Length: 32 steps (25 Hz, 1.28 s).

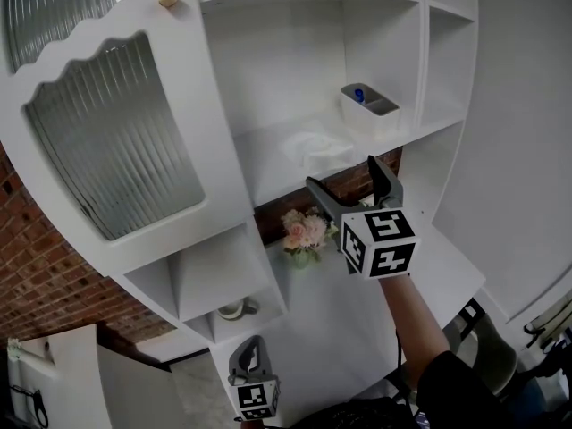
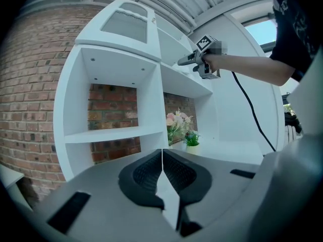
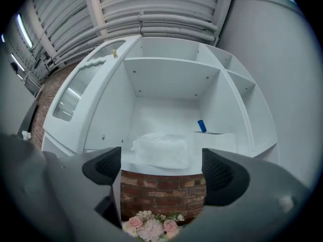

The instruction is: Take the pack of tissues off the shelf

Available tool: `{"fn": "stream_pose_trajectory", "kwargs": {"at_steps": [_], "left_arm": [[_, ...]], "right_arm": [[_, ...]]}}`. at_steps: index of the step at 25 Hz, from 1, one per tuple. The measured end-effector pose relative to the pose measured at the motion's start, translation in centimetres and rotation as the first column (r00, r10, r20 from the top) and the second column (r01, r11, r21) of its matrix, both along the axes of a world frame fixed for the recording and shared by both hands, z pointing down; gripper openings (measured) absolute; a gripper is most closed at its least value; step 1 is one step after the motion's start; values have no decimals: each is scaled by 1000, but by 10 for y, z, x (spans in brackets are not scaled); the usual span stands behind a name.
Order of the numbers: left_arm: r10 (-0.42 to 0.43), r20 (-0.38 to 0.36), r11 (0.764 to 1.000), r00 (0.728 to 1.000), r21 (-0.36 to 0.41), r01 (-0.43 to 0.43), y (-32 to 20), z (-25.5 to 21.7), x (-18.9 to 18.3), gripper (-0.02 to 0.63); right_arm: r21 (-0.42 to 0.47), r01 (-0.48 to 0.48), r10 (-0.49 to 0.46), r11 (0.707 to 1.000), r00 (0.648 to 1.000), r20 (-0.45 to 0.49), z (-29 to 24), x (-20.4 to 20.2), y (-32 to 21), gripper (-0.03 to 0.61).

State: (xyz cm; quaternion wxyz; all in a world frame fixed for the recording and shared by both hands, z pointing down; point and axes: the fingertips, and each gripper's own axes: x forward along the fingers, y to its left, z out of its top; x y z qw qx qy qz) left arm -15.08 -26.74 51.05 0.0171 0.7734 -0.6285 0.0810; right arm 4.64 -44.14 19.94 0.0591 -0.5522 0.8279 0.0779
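Head view: soft, crinkled white plastic-wrapped pack of tissues [image 1: 317,150] lying flat on white cabinet shelf [image 1: 268,170], just beyond right tongs [image 1: 341,172], spread wide, empty.
Left gripper view: left tongs [image 2: 162,158] pressed together, nothing between.
Right gripper view: pack lengthwise across shelf, long side facing tongs, near front edge.

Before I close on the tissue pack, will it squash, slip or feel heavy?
Probably soft: the pack looks rumpled and pillowy, so it should give under the fingers. It looks plastic-wrapped, so it may slip in a light grip. It likely weighs little for its bulk. Lying flat on the shelf, it shouldn't roll or tip.
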Motion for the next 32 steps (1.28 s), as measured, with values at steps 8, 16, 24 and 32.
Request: {"fn": "stream_pose_trajectory", "kwargs": {"at_steps": [8, 16, 24, 32], "left_arm": [[-19, -13, 1000, 1000, -6, 19, -3, 2, -3, 12], [-7, 8, 1000, 1000, -16, 8, -2, 5, 0, 12], [-51, -22, 999, 998, -10, 51, 2, 4, -16, 12], [-77, -21, 997, 997, -15, 76, 9, 4, -26, 12]], "right_arm": [[-86, -20, 16, 996, 999, -39, -3, -9, -26, 483], [-139, -25, 18, 990, 999, -49, -4, -19, -48, 483], [-141, -20, 16, 990, 999, -31, -2, -15, -49, 389], [-76, 33, -29, 997, 998, 53, -8, -12, -36, 344]]}}
